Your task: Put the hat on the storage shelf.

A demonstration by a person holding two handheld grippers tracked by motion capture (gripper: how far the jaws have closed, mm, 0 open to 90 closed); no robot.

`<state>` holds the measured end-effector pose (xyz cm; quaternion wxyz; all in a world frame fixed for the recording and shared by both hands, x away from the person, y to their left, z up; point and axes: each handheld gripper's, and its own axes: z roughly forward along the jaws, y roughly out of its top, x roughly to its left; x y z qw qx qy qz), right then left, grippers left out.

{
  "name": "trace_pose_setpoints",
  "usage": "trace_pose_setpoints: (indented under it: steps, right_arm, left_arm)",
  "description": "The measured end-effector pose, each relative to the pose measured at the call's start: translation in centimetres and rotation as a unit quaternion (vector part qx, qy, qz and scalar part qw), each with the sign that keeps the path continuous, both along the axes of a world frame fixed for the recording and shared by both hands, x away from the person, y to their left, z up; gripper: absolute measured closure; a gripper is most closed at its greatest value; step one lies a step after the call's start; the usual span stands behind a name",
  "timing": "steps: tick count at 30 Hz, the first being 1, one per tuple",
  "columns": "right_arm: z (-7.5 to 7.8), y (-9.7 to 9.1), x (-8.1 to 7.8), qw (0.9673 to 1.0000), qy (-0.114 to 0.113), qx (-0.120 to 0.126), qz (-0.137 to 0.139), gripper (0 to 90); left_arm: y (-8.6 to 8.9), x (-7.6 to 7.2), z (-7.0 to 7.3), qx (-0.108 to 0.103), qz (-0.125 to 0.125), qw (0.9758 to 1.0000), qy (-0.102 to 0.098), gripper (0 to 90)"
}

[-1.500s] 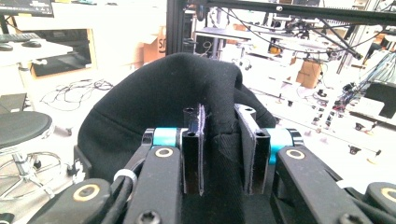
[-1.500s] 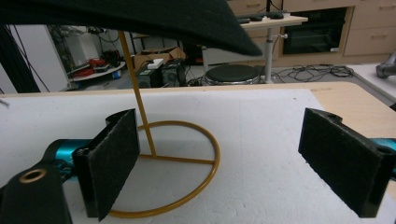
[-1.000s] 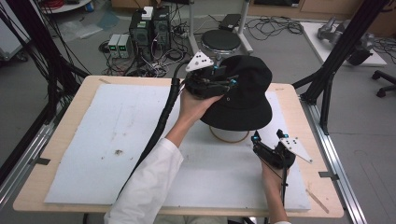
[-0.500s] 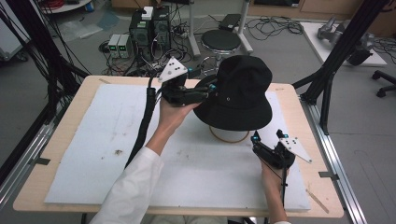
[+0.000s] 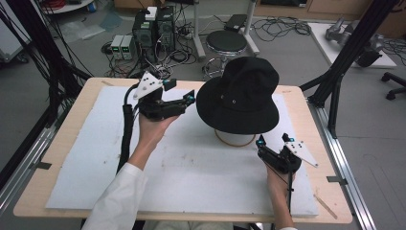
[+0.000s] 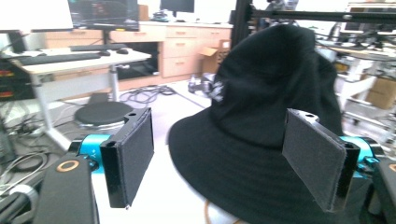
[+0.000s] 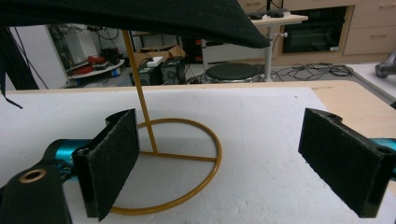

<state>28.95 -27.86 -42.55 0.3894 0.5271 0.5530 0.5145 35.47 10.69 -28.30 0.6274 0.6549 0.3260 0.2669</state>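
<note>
High view: black hat (image 5: 242,96) just right of left hand-held gripper (image 5: 190,99).

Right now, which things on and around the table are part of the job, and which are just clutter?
In the job:
- black hat, sitting on the stand
- gold wire stand
- left gripper, jaws open beside the hat
- right gripper, jaws open near the stand's ring

Lying about:
- stool
- floor cables
- electronics boxes

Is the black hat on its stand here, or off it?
On it. The black hat sits atop the gold wire stand, whose ring base rests on the white mat; both tools are open and apart from it.
</note>
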Motion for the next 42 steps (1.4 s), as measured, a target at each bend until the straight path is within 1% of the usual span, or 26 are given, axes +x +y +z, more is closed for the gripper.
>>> trace_pose_setpoints:
  steps: [3, 4, 6, 7, 8, 9, 10, 11, 12, 14, 15, 17, 20, 21, 22, 23, 24, 28, 32, 34, 35, 36, 37, 38, 42]
  right_arm:
    - [0.0, 0.0, -0.1, 1.0000, 0.000, 0.001, 0.001, 11.7]
    - [0.0, -0.1, 0.0, 1.0000, -0.003, -0.003, 0.000, 11.7]
    - [0.1, -0.1, -0.1, 1.0000, -0.001, 0.003, -0.002, 11.7]
    - [0.1, -0.2, -0.1, 1.0000, -0.002, 0.001, -0.004, 11.7]
    - [0.1, -0.2, -0.1, 1.0000, -0.003, 0.002, -0.005, 11.7]
    - [0.1, -0.2, -0.1, 1.0000, -0.003, 0.004, -0.005, 11.7]
    - [0.1, -0.2, -0.1, 1.0000, -0.004, 0.002, -0.005, 11.7]
    - [0.1, -0.2, -0.2, 1.0000, -0.003, 0.000, -0.004, 11.7]
    - [0.1, -0.2, -0.2, 1.0000, -0.002, -0.001, -0.003, 11.6]
    - [0.1, -0.1, -0.2, 1.0000, -0.001, 0.000, -0.004, 11.7]
    - [0.1, -0.1, -0.1, 1.0000, -0.002, -0.005, -0.003, 11.7]
    - [0.1, 0.0, -0.2, 1.0000, 0.001, -0.002, -0.002, 11.7]
    - [0.1, -0.1, -0.1, 1.0000, -0.002, -0.005, -0.002, 11.7]
    - [0.1, -0.1, -0.1, 1.0000, -0.001, -0.004, -0.003, 11.7]
    - [0.1, -0.1, -0.2, 1.0000, -0.001, -0.001, -0.004, 11.7]
    - [0.1, -0.1, -0.2, 1.0000, -0.001, 0.000, -0.003, 11.7]
    - [0.1, -0.1, -0.2, 1.0000, -0.001, 0.000, -0.002, 11.7]
    - [0.1, -0.2, -0.2, 1.0000, -0.003, -0.003, -0.003, 11.7]
    - [0.1, -0.2, -0.3, 1.0000, -0.003, 0.001, -0.004, 11.6]
    - [0.1, -0.2, -0.4, 1.0000, 0.000, 0.002, -0.006, 11.7]
    - [0.1, -0.2, -0.4, 1.0000, 0.000, 0.002, -0.006, 11.7]
    - [0.1, -0.3, -0.4, 1.0000, -0.004, -0.003, -0.006, 11.7]
    - [0.1, -0.4, -0.5, 1.0000, -0.003, -0.001, -0.006, 11.6]
    - [0.1, -0.4, -0.5, 1.0000, -0.002, -0.001, -0.006, 11.7]
    - [0.0, -0.6, -0.7, 1.0000, -0.002, -0.001, -0.009, 11.7]
  left_arm:
    - [1.4, -0.5, -0.6, -0.004, 0.015, 0.9999, -0.002, 24.9]
    - [1.8, -0.6, -0.8, -0.002, 0.021, 0.9998, -0.003, 24.9]
    - [2.8, -0.9, -1.3, 0.001, 0.035, 0.9994, -0.004, 24.9]
    - [3.3, -1.0, -1.5, 0.001, 0.040, 0.9992, -0.002, 24.9]
    - [4.2, -1.2, -1.9, -0.003, 0.049, 0.9988, 0.001, 24.8]
    - [4.2, -1.2, -1.9, -0.003, 0.049, 0.9988, 0.001, 24.8]
    - [5.3, -1.5, -2.5, -0.014, 0.062, 0.9980, 0.000, 24.9]
    - [5.6, -1.7, -2.7, -0.020, 0.067, 0.9975, -0.003, 25.4]
    - [5.6, -1.7, -2.7, -0.020, 0.067, 0.9975, -0.003, 26.0]
    - [6.3, -2.2, -3.2, -0.027, 0.083, 0.9961, -0.010, 26.3]
    - [6.6, -2.4, -3.4, -0.028, 0.088, 0.9956, -0.013, 26.5]
    - [7.0, -2.6, -3.8, -0.028, 0.098, 0.9947, -0.013, 26.5]
    - [7.7, -3.0, -4.4, -0.027, 0.108, 0.9938, -0.010, 26.5]
    - [8.1, -3.3, -4.8, -0.028, 0.115, 0.9930, -0.009, 26.5]
    - [8.1, -3.3, -4.8, -0.028, 0.115, 0.9930, -0.009, 26.5]
    - [8.6, -3.6, -5.3, -0.029, 0.121, 0.9922, -0.007, 26.5]
    - [8.6, -3.6, -5.3, -0.029, 0.121, 0.9922, -0.007, 26.5]
    - [9.8, -3.7, -6.1, -0.031, 0.134, 0.9905, 0.006, 26.4]
    - [10.9, -4.2, -6.8, -0.036, 0.150, 0.9880, 0.004, 26.4]
    - [11.5, -4.5, -7.2, -0.034, 0.153, 0.9876, 0.006, 26.8]
    - [11.8, -4.7, -7.5, -0.033, 0.155, 0.9873, 0.007, 26.8]
    - [12.1, -4.8, -7.8, -0.030, 0.158, 0.9870, 0.009, 26.8]
    - [12.3, -5.0, -8.1, -0.029, 0.160, 0.9865, 0.013, 26.7]
    - [12.9, -5.4, -8.7, -0.026, 0.166, 0.9856, 0.020, 26.7]
    - [14.0, -6.2, -10.0, -0.029, 0.181, 0.9829, 0.022, 26.8]
